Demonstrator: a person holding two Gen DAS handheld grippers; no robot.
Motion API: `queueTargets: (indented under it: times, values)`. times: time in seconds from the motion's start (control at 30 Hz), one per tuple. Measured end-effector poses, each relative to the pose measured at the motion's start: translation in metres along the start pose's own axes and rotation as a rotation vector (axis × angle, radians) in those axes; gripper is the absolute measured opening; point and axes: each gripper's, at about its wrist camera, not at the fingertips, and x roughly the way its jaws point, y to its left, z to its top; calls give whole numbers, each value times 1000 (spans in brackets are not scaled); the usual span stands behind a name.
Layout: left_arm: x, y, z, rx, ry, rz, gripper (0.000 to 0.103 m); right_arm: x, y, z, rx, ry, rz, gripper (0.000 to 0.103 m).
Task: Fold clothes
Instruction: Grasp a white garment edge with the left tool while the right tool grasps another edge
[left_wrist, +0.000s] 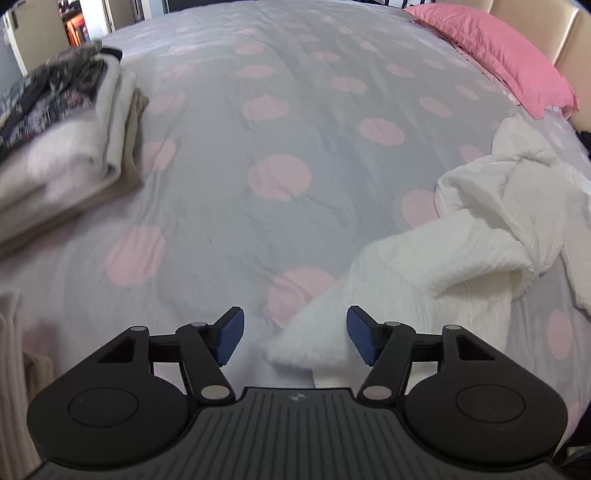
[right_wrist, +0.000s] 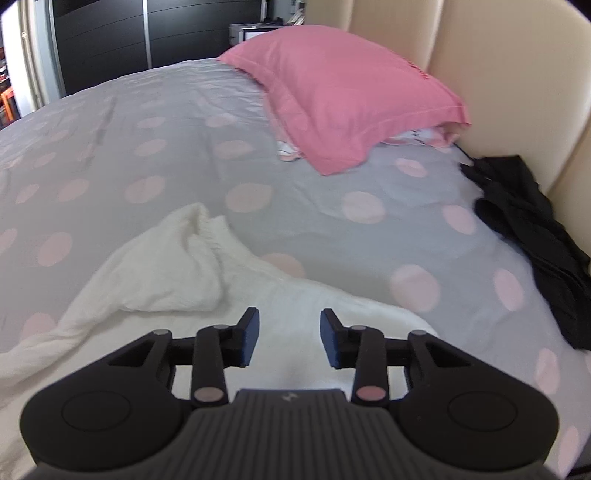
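Note:
A crumpled white garment (left_wrist: 469, 236) lies on the grey bed cover with pink dots (left_wrist: 258, 122). One corner of it reaches between the blue pads of my left gripper (left_wrist: 294, 338), which is open and hovers just above that corner. In the right wrist view the same white garment (right_wrist: 166, 269) spreads from the left to under my right gripper (right_wrist: 289, 338), which is open over the cloth with nothing pinched between its pads.
A stack of folded clothes (left_wrist: 62, 147) sits at the left. A pink pillow (right_wrist: 343, 96) leans at the beige headboard (right_wrist: 498, 74). A black garment (right_wrist: 535, 236) lies along the bed's right edge. A beige cloth (left_wrist: 14, 354) hangs at the near left.

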Motion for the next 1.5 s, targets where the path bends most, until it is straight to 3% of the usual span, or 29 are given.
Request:
queueTargets:
  times: [0.13, 0.23, 0.3, 0.33, 0.43, 0.63, 0.8, 0.87, 0.9, 0.93, 0.97, 1.2, 1.33, 1.5]
  values:
    - [15, -1, -9, -33, 23, -38, 58, 20, 21, 15, -36, -12, 50, 44]
    - [27, 0, -14, -75, 48, -72, 46, 43, 31, 25, -14, 10, 79, 53]
    - [35, 3, -16, -101, 68, -79, 29, 60, 34, 29, 17, 28, 92, 60]
    - [38, 4, -18, -109, 76, -79, 25, 69, 36, 31, 33, 37, 99, 63]
    - [42, 7, -21, -132, 86, -84, 12, 95, 41, 38, 81, 64, 119, 63]
    - [41, 6, -22, -131, 100, -62, 7, 138, 48, 63, 219, 65, 172, 63]
    - [42, 5, -19, -114, 112, -31, 6, 166, 70, 75, 214, 88, 186, 63]
    - [42, 6, -17, -122, 119, -22, 5, 174, 80, 74, 208, 118, 210, 57]
    - [41, 6, -16, -123, 120, -16, 5, 178, 85, 72, 195, 144, 215, 41]
    - [41, 6, -16, -124, 121, -10, 5, 180, 89, 70, 177, 161, 203, 17]
    - [39, 5, -15, -121, 119, 1, 4, 181, 92, 69, 158, 178, 190, 13]
    - [7, 14, -1, -139, 34, 90, 4, 117, 70, 82, 166, 35, 116, 8]
    - [-26, 24, 9, -158, -64, 125, 3, 49, 34, 96, 211, -56, 46, 8]
    - [-73, 26, 16, -166, -196, 125, 3, -53, -18, 75, 295, -167, 16, 8]
